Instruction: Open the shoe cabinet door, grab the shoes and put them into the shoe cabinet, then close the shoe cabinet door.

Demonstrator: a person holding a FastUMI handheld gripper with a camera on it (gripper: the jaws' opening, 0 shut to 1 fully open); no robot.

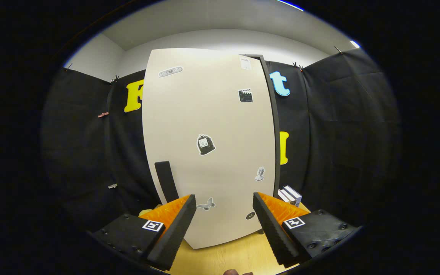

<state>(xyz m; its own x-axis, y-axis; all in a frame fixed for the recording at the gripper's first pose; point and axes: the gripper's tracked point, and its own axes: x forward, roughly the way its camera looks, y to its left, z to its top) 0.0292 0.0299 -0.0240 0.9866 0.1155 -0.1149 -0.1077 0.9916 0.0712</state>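
Just beyond the left finger, the dark handle stood upright on the shoe cabinet door, which rose ahead of the gripper and looked closed or nearly so. The jaws were spread wide, pinching nothing. The door seemed a stiff, light panel, smooth-faced; the handle looked the sound place to grip. Beyond the right finger lay stacked boxes on the wooden floor.

Matt smooth cabinet door, wood-grain floor
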